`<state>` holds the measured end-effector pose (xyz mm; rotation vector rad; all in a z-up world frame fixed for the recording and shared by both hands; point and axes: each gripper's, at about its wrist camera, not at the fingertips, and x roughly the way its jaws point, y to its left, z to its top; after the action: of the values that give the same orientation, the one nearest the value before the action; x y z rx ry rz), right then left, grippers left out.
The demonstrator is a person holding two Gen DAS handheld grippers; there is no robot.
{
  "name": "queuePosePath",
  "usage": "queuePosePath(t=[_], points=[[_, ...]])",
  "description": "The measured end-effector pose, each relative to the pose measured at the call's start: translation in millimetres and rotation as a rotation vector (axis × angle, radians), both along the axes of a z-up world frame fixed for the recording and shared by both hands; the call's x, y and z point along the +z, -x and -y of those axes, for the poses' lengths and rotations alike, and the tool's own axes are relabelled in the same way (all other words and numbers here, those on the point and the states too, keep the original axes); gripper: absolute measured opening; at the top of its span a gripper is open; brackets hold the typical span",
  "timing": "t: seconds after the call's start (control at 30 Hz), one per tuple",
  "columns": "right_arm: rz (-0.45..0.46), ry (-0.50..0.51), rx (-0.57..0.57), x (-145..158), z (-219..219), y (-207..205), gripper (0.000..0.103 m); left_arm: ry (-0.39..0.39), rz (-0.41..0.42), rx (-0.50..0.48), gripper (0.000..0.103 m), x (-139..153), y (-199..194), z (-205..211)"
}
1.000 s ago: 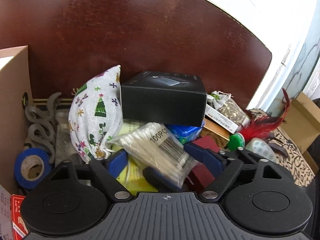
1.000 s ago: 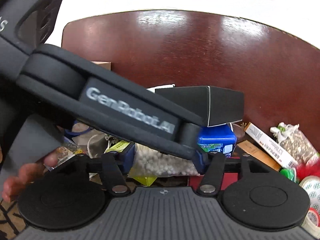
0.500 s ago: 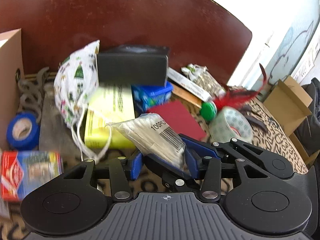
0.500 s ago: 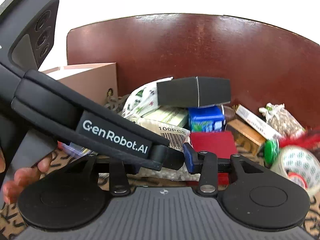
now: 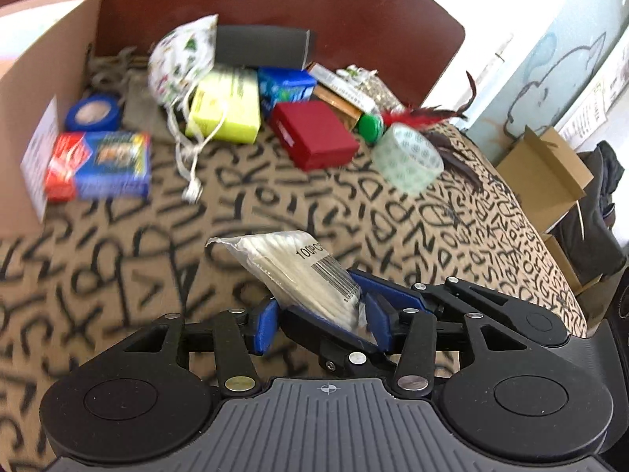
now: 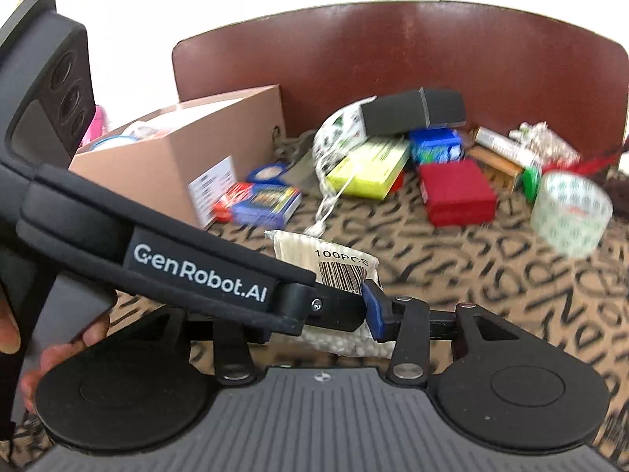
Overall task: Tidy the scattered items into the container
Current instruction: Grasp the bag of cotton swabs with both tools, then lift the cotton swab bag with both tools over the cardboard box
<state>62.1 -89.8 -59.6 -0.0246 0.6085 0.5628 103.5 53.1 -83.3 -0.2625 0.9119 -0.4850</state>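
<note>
A clear bag of cotton swabs (image 5: 298, 271) marked 100PCS is held up above the patterned cloth (image 5: 118, 259). My left gripper (image 5: 320, 316) and my right gripper (image 6: 314, 314) are both shut on it, their fingers crossing; the bag also shows in the right wrist view (image 6: 334, 267). The cardboard box (image 6: 177, 165) stands at the left, open on top. Scattered items lie at the back: a red box (image 5: 314, 133), a yellow-green pack (image 5: 226, 108), a printed drawstring pouch (image 5: 181, 59), a black box (image 5: 261, 45).
A tape roll (image 5: 409, 157), a red feather toy (image 5: 424, 114), a green cap (image 5: 371, 126), a blue box (image 5: 285, 88), a blue tape roll (image 5: 92, 110) and a red-blue pack (image 5: 100, 165) lie around. A brown chair back (image 6: 393, 59) rises behind.
Both grippers have pulled back and up from the pile with the swab bag. The pile now lies farther off, and the cardboard box has come into the right wrist view.
</note>
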Motion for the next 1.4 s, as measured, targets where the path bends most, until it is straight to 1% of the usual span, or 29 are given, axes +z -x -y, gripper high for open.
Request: queuePosePath(t=[0.13, 0.23, 0.3, 0.37, 0.43, 0.47, 0.5, 0.63, 0.7, 0.77, 0.87, 0.9, 0.97, 1.07, 1.13, 1.2, 1.27, 1.37, 1.4], points=[[-0.016, 0.009, 0.020, -5, -6, 8, 0.051, 0.017, -0.030, 0.024, 0.065, -7, 9, -8], [-0.030, -0.014, 0.014, -10, -4, 9, 0.052, 0.013, -0.017, 0.041, 0.069, -11, 15, -9], [-0.056, -0.043, 0.015, -12, -1, 9, 0.053, 0.015, -0.009, 0.056, 0.077, -14, 20, -11], [-0.076, -0.064, 0.010, -14, 2, 10, 0.054, 0.029, -0.009, 0.069, 0.081, -17, 23, -14], [-0.073, -0.057, -0.001, -16, 3, 12, 0.056, 0.029, -0.007, 0.080, 0.084, -18, 25, -18], [-0.070, -0.054, -0.006, -16, 3, 13, 0.058, 0.027, -0.003, 0.087, 0.088, -18, 26, -20], [-0.069, -0.053, -0.010, -17, 3, 14, 0.059, 0.023, 0.001, 0.098, 0.090, -17, 27, -22], [-0.070, -0.046, -0.024, -20, 7, 17, 0.064, 0.040, 0.010, 0.120, 0.092, -15, 26, -31], [-0.070, -0.042, -0.029, -20, 11, 17, 0.066, 0.045, 0.008, 0.116, 0.095, -16, 21, -32], [-0.074, -0.044, -0.038, -21, 14, 18, 0.070, 0.056, -0.008, 0.111, 0.095, -17, 16, -30], [-0.077, -0.033, -0.041, -22, 17, 18, 0.075, 0.091, -0.051, 0.076, 0.095, -26, 8, -24], [-0.079, -0.028, -0.040, -23, 17, 19, 0.075, 0.088, -0.052, 0.074, 0.096, -28, 8, -21], [-0.086, -0.023, -0.038, -26, 17, 18, 0.076, 0.080, -0.025, 0.069, 0.097, -30, 8, -16], [-0.089, -0.025, -0.033, -29, 14, 16, 0.076, 0.085, -0.016, 0.073, 0.097, -33, 6, -12], [-0.091, -0.018, -0.025, -31, 11, 14, 0.077, 0.074, -0.006, 0.064, 0.095, -33, 5, -8], [-0.093, -0.020, -0.026, -34, 9, 12, 0.077, 0.040, 0.009, 0.047, 0.081, -33, 5, -3], [-0.096, -0.021, -0.028, -36, 8, 10, 0.075, 0.022, 0.017, 0.039, 0.077, -32, 5, -3], [-0.092, -0.014, -0.018, -35, 6, 9, 0.069, 0.068, -0.001, 0.046, 0.076, -33, 2, -12], [-0.093, -0.009, -0.014, -34, 5, 9, 0.068, 0.083, -0.009, 0.054, 0.074, -34, 2, -15]])
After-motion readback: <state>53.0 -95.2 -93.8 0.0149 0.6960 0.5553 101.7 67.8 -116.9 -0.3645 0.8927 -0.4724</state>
